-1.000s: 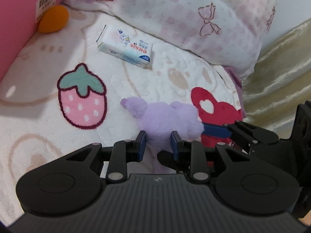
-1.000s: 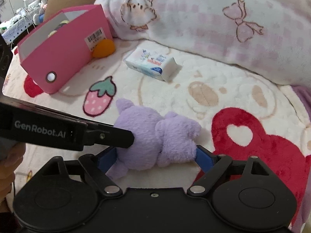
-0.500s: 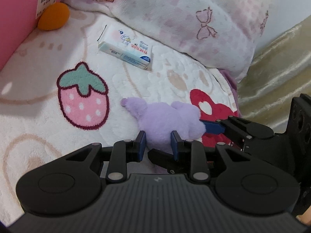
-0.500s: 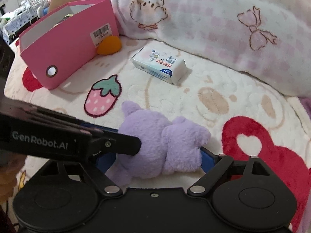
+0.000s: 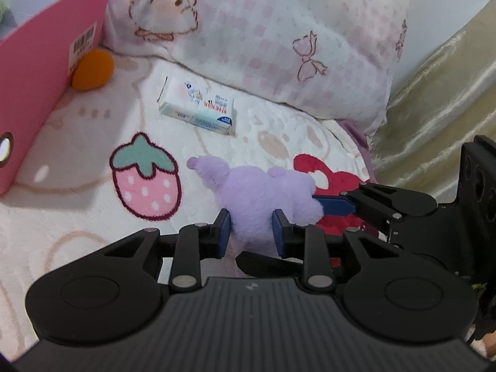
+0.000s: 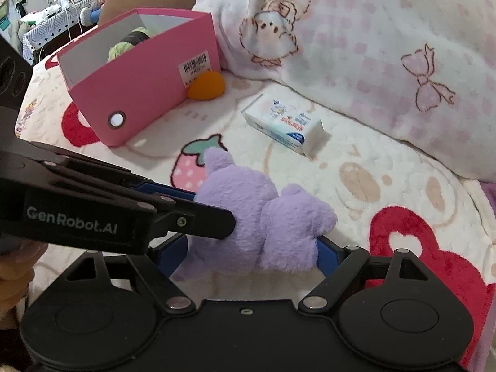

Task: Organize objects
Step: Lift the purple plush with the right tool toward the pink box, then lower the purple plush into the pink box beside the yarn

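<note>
Both left tongs [image 5: 251,228] and right tongs [image 6: 252,254] clamp the fluffy purple plush toy [image 5: 266,198]; beyond lie a boxy tissue pack [image 5: 198,108] and pink cardboard box [image 6: 139,90].

A plain lilac plush [image 6: 257,217] is showing at frame centre. The blanket [image 5: 77,217] beneath is displaying cream ground with a pink, green-capped strawberry [image 5: 145,183], red hearts [image 6: 418,248] and tan blotches. At upper left, a pink box [image 6: 139,93] with white interior is bearing a white barcode label; an orange ball [image 6: 206,85] is sitting beside it. The packet [image 5: 198,108] is showing white with blue and red print. The pillow [image 5: 279,31] is displaying pink checks, bows and bunnies. Both grippers are showing black with blue pads [image 5: 223,232].
</note>
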`<state>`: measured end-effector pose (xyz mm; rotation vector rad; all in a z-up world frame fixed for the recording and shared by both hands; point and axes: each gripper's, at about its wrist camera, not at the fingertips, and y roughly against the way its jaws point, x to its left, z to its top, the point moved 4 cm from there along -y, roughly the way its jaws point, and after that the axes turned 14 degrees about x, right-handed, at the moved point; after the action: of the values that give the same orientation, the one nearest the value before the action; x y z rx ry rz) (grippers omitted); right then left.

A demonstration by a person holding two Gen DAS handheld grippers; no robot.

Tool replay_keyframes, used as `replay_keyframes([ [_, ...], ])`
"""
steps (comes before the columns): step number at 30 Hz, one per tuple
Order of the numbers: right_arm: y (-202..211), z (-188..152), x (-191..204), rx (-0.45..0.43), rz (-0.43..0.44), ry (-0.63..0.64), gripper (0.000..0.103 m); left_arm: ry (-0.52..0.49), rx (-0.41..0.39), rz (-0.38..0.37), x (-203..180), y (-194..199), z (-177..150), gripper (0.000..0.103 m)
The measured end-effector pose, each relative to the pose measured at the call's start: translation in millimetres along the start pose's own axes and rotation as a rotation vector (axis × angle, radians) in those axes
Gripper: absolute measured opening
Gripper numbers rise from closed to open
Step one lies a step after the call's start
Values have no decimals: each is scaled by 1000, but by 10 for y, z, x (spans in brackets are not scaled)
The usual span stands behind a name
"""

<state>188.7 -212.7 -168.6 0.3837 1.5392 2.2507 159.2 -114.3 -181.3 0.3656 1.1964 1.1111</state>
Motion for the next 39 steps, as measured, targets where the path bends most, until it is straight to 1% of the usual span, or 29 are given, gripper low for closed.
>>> replay_keyframes([
  [6, 130, 38, 101, 1, -13, -31, 88, -21, 12, 11, -59, 182, 26, 27],
  [9, 222, 70, 180, 0, -19, -77, 88, -25, 17, 18, -73, 303, 36, 27],
  [12, 327, 99, 332, -19, -24, -131, 88, -44, 25, 65, -136, 437, 62, 28],
  [14, 385, 97, 435, -19, -49, -143, 88, -48, 33, 59, -155, 538, 78, 28],
  [18, 534, 59, 570, -35, -29, -209, 88, -74, 62, 86, -212, 738, 26, 28],
  [20, 611, 29, 638, -44, -30, -238, 88, -86, 89, 98, -252, 819, -37, 28],
  [24, 726, -55, 831, -38, -40, -249, 88, -47, 185, 104, -239, 940, -177, 28],
  [28, 839, -118, 1011, -37, -55, -251, 87, -58, 207, 86, -219, 1103, -297, 29],
  [32, 999, -157, 1184, -51, -27, -270, 86, -64, 200, 72, -188, 1331, -394, 30],
  [35, 1096, -162, 1324, -67, -24, -270, 84, -67, 184, 62, -163, 1523, -442, 30],
  [39, 1174, -145, 1469, -75, -19, -285, 79, -89, 152, 71, -141, 1742, -480, 30],
])
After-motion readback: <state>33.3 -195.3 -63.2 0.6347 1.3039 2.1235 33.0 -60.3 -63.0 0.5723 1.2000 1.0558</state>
